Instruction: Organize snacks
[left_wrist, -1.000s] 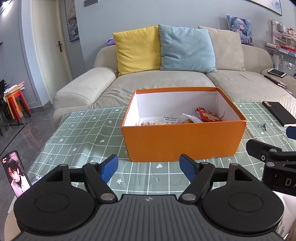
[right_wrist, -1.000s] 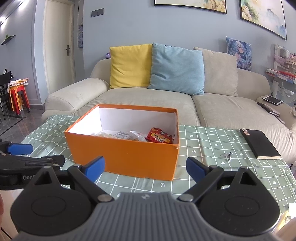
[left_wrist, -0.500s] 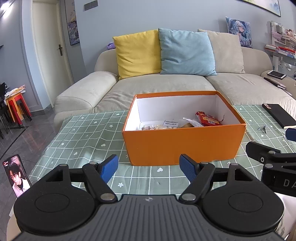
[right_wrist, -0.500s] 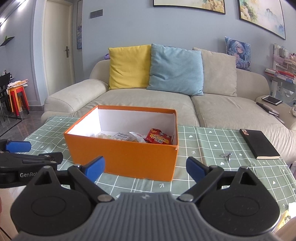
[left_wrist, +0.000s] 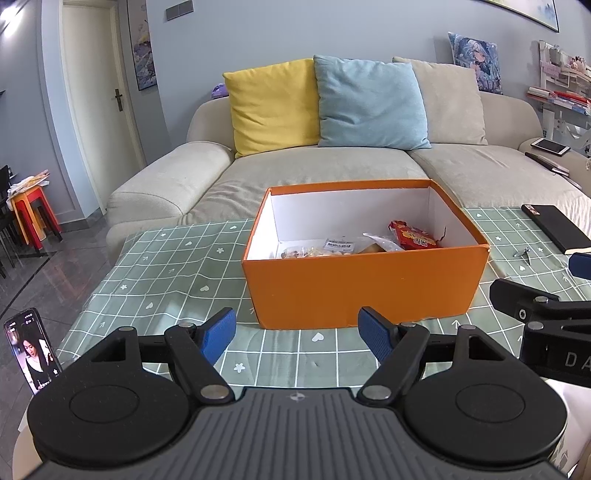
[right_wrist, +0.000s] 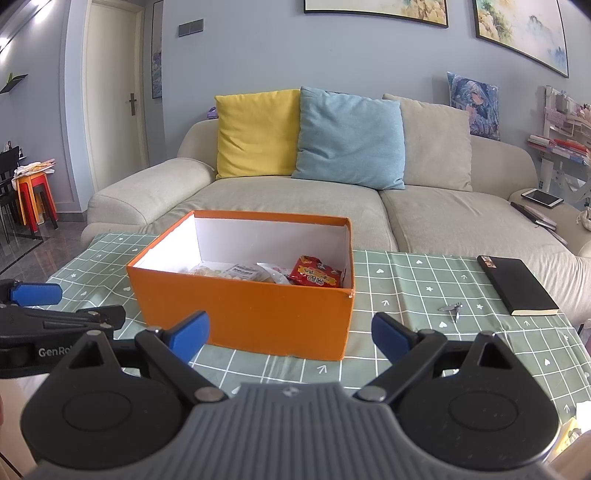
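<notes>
An open orange box (left_wrist: 362, 284) (right_wrist: 243, 314) stands on the green checked tablecloth (left_wrist: 166, 269). Inside lie a red snack packet (left_wrist: 413, 238) (right_wrist: 314, 275) at the right and clear snack bags (left_wrist: 332, 249) (right_wrist: 236, 273) left of it. My left gripper (left_wrist: 297, 334) is open and empty, low over the cloth just in front of the box. My right gripper (right_wrist: 290, 334) is open and empty, also in front of the box. Each gripper shows at the edge of the other's view.
A black notebook (right_wrist: 515, 284) and a small metal nail clipper (right_wrist: 452, 308) lie on the cloth right of the box. A phone (left_wrist: 31, 354) stands at the table's near left corner. A beige sofa (left_wrist: 332, 173) with cushions is behind the table.
Both grippers have drawn back and risen slightly from the box, so it sits a little farther and lower in view. Both stay open and empty.
</notes>
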